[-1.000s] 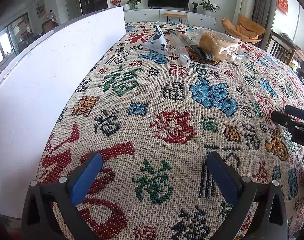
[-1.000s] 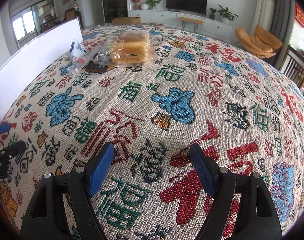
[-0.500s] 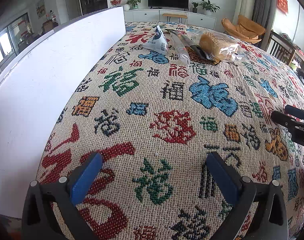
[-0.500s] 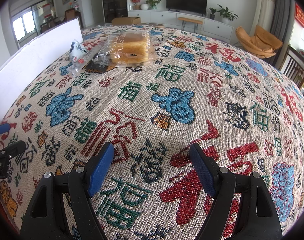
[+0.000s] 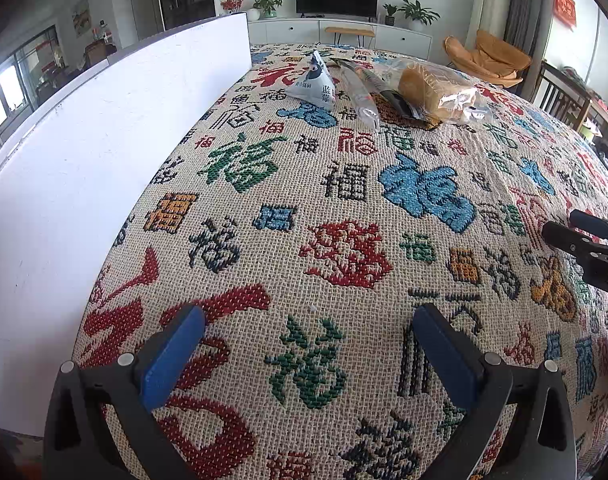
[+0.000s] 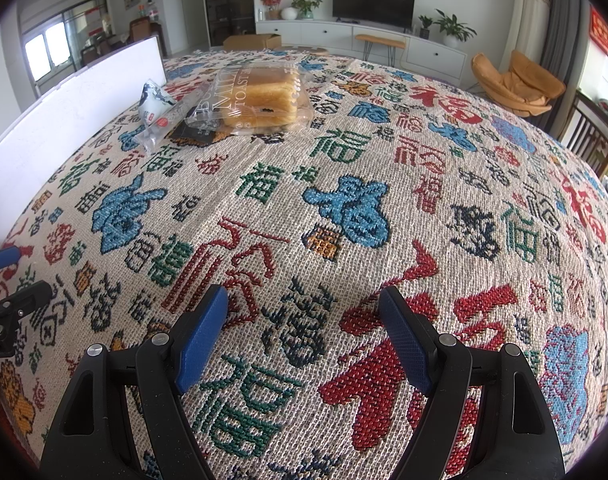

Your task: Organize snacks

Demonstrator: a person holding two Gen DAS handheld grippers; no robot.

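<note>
I have both grippers hanging over the cloth [image 5: 344,200], tilted down at it, with nothing between the fingers of either one. My left gripper [image 5: 308,334] has its jaws spread wide, blue pads [image 5: 172,356] apart over the woven pattern, and my right gripper [image 6: 304,326] stands the same way, jaws wide and empty. The snacks sit in a small cluster at the far side of the cloth, well apart from both grippers: a white triangular pouch [image 5: 314,82] nearest the white board [image 5: 84,160], a narrow clear packet [image 5: 360,96] just beside it, then a dark packet [image 5: 396,104] partly under the bag of toast [image 6: 260,98], which lies flat in its clear wrapper. From the right view the pouch [image 6: 154,102] shows just left of the toast, near the board's end [image 6: 64,128]. I cannot tell whether the packets touch one another. The tip of my right gripper shows at the right edge of the left view
</note>
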